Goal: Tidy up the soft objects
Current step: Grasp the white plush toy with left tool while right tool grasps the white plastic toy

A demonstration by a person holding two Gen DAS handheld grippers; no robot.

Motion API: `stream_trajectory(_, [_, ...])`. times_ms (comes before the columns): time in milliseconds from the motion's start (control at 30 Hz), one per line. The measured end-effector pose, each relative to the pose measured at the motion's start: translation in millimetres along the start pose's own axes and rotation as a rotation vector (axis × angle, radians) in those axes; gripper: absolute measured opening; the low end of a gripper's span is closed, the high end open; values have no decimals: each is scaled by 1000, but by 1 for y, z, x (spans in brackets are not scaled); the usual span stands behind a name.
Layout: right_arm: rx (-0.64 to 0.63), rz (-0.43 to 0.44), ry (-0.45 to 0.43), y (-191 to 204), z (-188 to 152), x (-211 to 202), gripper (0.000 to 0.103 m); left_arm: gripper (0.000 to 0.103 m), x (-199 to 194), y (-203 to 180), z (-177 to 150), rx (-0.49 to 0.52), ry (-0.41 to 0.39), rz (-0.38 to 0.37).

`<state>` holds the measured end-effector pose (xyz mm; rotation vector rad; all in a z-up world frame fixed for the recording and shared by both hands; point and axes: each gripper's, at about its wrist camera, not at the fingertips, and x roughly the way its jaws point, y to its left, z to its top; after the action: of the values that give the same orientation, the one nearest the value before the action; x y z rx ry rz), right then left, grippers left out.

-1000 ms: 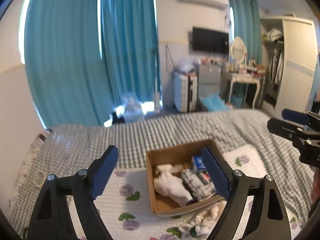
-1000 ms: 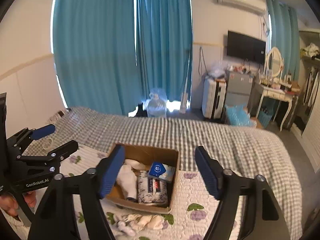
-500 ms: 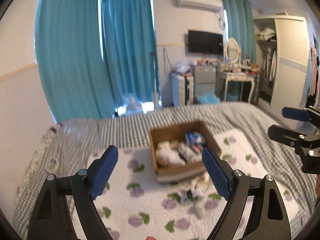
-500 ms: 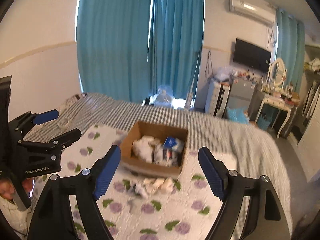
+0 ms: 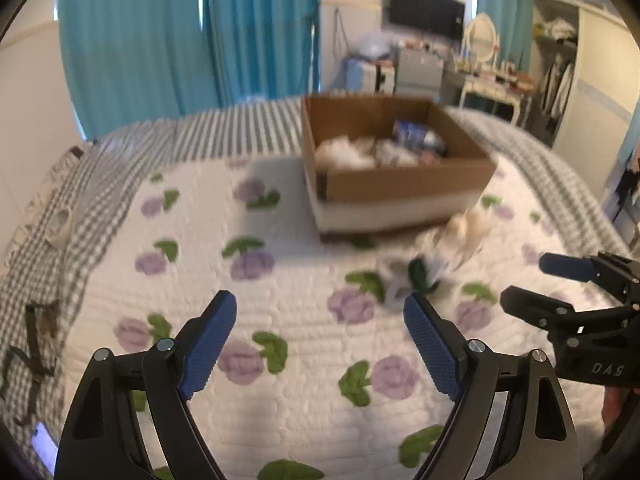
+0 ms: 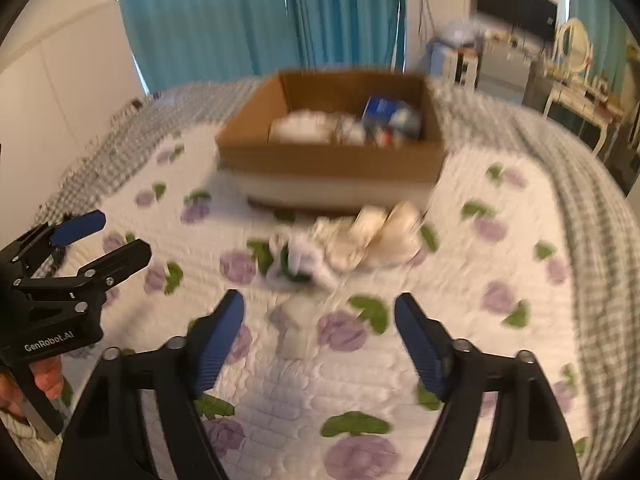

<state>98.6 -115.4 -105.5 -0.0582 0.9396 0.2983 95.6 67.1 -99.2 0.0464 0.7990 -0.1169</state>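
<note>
A brown cardboard box (image 5: 400,188) (image 6: 332,164) stands on the floral quilt and holds white soft items and a blue pack (image 6: 384,110). In front of it lies a pile of soft things: cream pieces (image 6: 384,232) (image 5: 468,226), a white and green piece (image 6: 300,264) (image 5: 416,272) and a small white piece (image 6: 292,328). My left gripper (image 5: 316,320) is open and empty over bare quilt, left of the pile. My right gripper (image 6: 320,320) is open and empty, low over the small white piece. Both views are blurred.
The white quilt with purple flowers (image 5: 280,400) covers a grey checked bed (image 5: 100,168). A tape roll (image 5: 60,224) lies at the bed's left edge. Teal curtains (image 6: 260,16), a fridge and a dressing table (image 5: 492,84) stand beyond the bed.
Both grippers have dropped and tilted down toward the quilt; the box and pile now look much larger and nearer. Both grippers stay open and empty.
</note>
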Motion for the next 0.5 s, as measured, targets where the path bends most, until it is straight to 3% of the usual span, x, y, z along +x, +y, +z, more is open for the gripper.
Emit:
stream_trajectory(200, [27,43,105,4,-13,59,61,87,46,6,-24,52,96,22])
stream_trajectory(300, [41,52,138,5,-13,80,56,87,64,13,-32,22,149,-4])
stream_trajectory(400, [50,90,174,8,-14,98,47,87,71,16,-34,14,181,-17])
stream_trajectory(433, [44,84,183,9,-14,103,33,87,73,15,-35,16,187,-25])
stream_trajectory(500, [35,69,189,9,-16,107,27,87,76,14,-36,21,198,-36])
